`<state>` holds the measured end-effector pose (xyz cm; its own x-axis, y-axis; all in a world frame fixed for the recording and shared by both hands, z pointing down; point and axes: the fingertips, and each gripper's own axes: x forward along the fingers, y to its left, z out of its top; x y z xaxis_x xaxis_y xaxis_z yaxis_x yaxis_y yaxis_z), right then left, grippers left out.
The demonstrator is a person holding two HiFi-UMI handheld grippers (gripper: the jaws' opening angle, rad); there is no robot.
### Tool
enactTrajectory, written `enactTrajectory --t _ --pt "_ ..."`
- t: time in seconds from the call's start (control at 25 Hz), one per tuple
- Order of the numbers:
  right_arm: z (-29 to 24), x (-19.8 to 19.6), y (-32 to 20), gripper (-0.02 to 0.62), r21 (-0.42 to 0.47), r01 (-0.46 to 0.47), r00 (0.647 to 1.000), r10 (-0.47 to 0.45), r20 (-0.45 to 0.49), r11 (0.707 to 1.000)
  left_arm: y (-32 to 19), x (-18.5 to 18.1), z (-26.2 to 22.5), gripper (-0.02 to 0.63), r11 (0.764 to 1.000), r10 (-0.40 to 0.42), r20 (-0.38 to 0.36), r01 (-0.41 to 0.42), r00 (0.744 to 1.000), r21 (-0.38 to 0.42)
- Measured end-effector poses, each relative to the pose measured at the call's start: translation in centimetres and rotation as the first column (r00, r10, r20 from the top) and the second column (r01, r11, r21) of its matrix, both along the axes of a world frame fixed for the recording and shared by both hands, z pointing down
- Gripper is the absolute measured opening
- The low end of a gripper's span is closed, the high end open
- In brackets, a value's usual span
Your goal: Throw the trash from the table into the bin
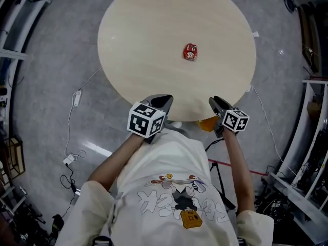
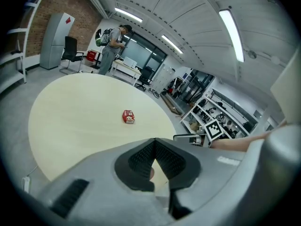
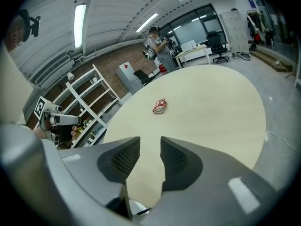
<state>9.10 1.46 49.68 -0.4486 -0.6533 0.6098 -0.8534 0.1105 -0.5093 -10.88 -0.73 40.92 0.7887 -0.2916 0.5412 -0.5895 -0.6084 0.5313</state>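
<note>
Only one piece of trash shows: a small red packet [image 1: 190,51] lying flat near the middle of the round, pale surface [image 1: 143,29], well apart from every edge and from both grippers. Left gripper [image 2: 154,142] hangs over the near rim, its fingers [image 2: 141,159] closed tip to tip with nothing between them. Right gripper [image 3: 150,147] is beside it at the same rim, fingers [image 3: 124,157] apart and empty, the bare top visible through the gap. We judge the packet to be light, thin-walled and crushable, probably a glossy wrapper or carton that will slide on the smooth top if nudged. A pinch across its short sides, fingers coming down from above, should hold without much squeeze. The right gripper, already parted, looks the readier one. Reach is the concern: the packet sits far in from the near rim, so the arm must extend well over the top. The approach is unobstructed, with no other thing on the top. An orange thing [image 1: 207,123] shows just under the near rim between the grippers; we cannot tell whether it is the bin. Shelving [image 1: 313,111] stands to the right and a cable [image 1: 77,97] lies on the floor to the left.
</note>
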Motion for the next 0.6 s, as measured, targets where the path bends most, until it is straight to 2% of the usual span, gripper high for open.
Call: enactTrajectory --t 0.24,0.48,0.6 --pt "-0.9 -2.2 -4.7 0.141 0.001 -0.032 0.999 0.032 -0.013 0.999 -2.8 -2.2 -0.8 0.003 1.000 -0.002 -0.039 0.002 0.999 0.012" --pt "0.4 -4.1 -9.1 0.186 -0.055 -0.055 0.998 0.053 -0.032 0.997 -5.6 -5.3 -1.5 0.003 0.999 -0.031 -0.052 0.032 0.998 0.022" --pt "0.7 -4.7 -11.3 0.187 -0.071 -0.069 0.997 0.066 -0.048 0.995 -6.9 -7.0 -1.6 0.004 0.999 -0.046 -0.049 0.047 0.998 0.021"
